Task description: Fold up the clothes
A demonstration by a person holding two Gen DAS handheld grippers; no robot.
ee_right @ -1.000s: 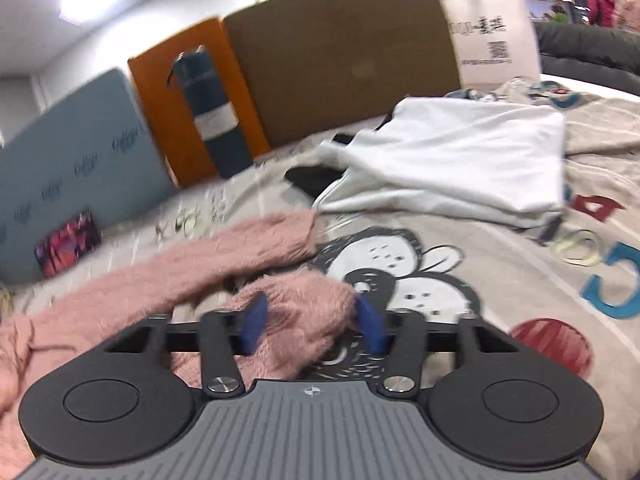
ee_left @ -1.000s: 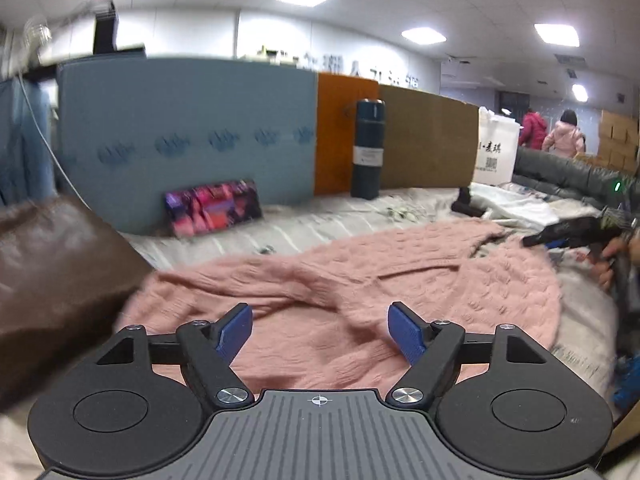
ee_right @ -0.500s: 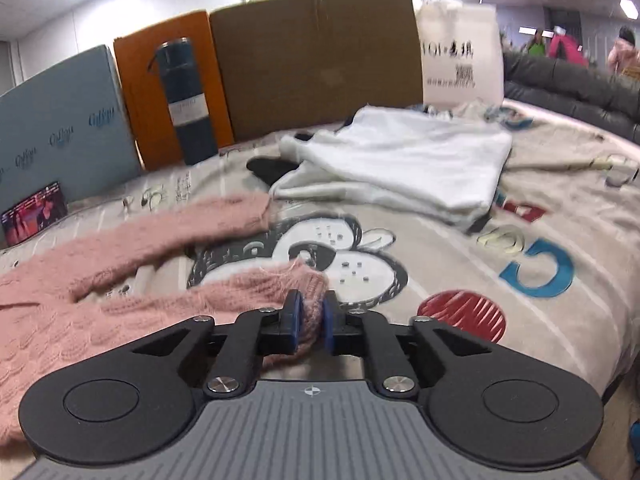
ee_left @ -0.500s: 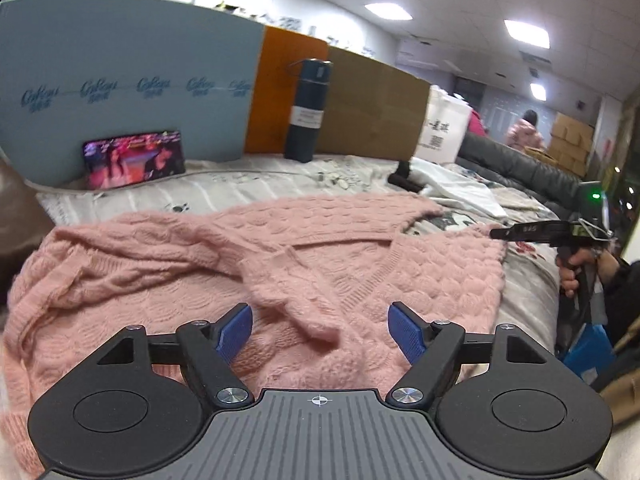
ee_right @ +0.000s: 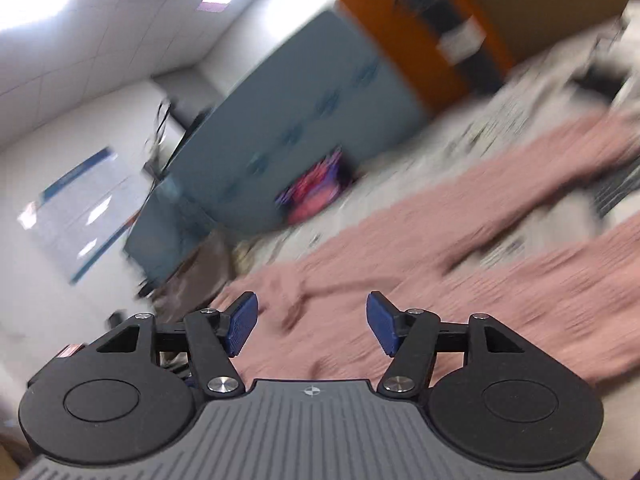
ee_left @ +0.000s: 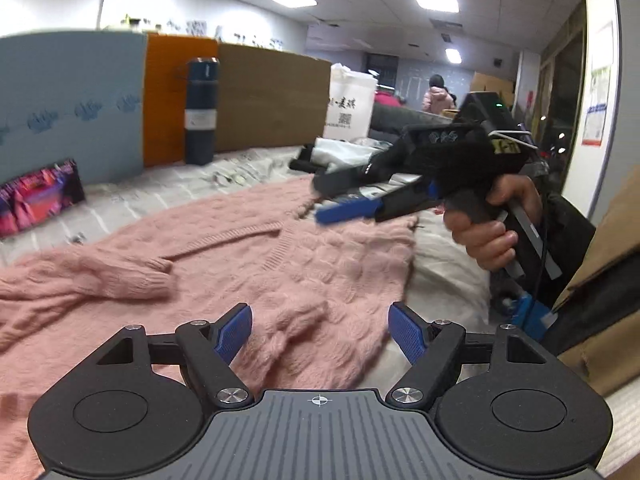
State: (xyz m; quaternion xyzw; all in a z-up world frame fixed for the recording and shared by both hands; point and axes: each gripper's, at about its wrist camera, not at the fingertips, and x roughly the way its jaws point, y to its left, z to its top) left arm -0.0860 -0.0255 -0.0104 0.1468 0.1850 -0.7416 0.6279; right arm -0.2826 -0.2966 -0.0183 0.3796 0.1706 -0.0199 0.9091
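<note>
the pink cable-knit sweater (ee_left: 256, 264) is spread flat on the printed bed sheet (ee_left: 168, 188), its long axis running from the lower left, where one sleeve (ee_left: 100, 276) is folded in over the body, up toward the far right. its near hem is seen just ahead of and below the left hand-held gripper (ee_left: 320, 332), which is held wide open with nothing between the blue pads. the right hand-held gripper (ee_right: 312, 322) is also seen spread open and empty, raised above the sweater's right edge and tilted; its view is blurred. the left one is judged nearer the hem, so the next grasp seems likelier there.
</note>
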